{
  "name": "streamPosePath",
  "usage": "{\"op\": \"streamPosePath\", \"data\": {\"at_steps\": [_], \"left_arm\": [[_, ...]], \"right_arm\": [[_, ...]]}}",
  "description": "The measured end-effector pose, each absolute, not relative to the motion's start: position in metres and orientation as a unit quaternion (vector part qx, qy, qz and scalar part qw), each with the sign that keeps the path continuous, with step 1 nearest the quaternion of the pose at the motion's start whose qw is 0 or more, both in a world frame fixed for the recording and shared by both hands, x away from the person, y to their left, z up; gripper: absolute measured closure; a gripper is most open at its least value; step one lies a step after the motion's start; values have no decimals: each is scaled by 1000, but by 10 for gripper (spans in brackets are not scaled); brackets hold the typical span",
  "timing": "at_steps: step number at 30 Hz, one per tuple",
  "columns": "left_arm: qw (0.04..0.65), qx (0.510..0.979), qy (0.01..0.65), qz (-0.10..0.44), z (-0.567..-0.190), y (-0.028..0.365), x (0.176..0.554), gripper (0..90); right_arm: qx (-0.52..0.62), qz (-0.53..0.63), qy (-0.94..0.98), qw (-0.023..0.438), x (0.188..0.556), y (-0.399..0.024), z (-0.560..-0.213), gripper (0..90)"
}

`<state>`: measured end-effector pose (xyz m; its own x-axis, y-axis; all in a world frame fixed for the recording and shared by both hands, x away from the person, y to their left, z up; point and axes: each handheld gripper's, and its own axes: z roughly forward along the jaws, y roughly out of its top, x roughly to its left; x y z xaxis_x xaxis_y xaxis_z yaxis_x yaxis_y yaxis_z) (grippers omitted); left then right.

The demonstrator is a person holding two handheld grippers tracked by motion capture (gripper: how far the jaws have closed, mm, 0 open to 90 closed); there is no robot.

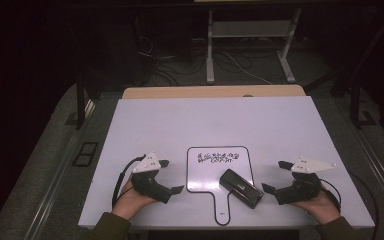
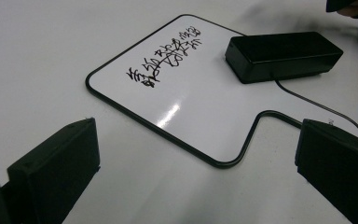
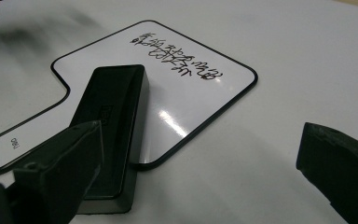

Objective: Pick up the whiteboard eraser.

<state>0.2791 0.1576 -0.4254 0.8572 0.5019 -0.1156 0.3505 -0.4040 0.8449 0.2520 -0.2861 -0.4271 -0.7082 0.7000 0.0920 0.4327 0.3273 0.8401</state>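
On the glossy paddle-shaped whiteboard [image 1: 207, 175] lies a boxy black eraser [image 1: 240, 188], both grippers' fingers spread empty.

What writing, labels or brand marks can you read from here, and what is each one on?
Handwritten black scrawl on the small whiteboard: two lines, not legible.
Small printed mark on the whiteboard's handle: too small to read.
Label on top of the black eraser: too dark to read.

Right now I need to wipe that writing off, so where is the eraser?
In the high view the eraser lies on the lower right corner of the whiteboard, below the writing and nearer the right gripper.
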Motion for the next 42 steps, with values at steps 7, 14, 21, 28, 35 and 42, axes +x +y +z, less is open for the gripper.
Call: {"op": "streamPosePath", "data": {"at_steps": [7, 14, 21, 28, 35, 42], "left_arm": [[485, 832, 260, 72, -426, 158, 279, 0], [483, 833, 261, 75, -426, 159, 279, 0], [482, 833, 259, 79, -427, 159, 279, 0], [486, 830, 260, 82, -428, 159, 280, 0], [486, 832, 252, 90, -428, 164, 279, 0], [482, 833, 257, 91, -429, 169, 278, 0]], "right_arm": [[354, 459, 802, 142, 252, -288, -425, 0], [355, 464, 799, 142, 252, -290, -421, 0], [353, 468, 797, 143, 254, -287, -416, 0], [348, 471, 800, 132, 258, -282, -414, 0], [343, 468, 805, 124, 262, -274, -413, 0], [338, 468, 807, 126, 265, -270, -412, 0]]}}
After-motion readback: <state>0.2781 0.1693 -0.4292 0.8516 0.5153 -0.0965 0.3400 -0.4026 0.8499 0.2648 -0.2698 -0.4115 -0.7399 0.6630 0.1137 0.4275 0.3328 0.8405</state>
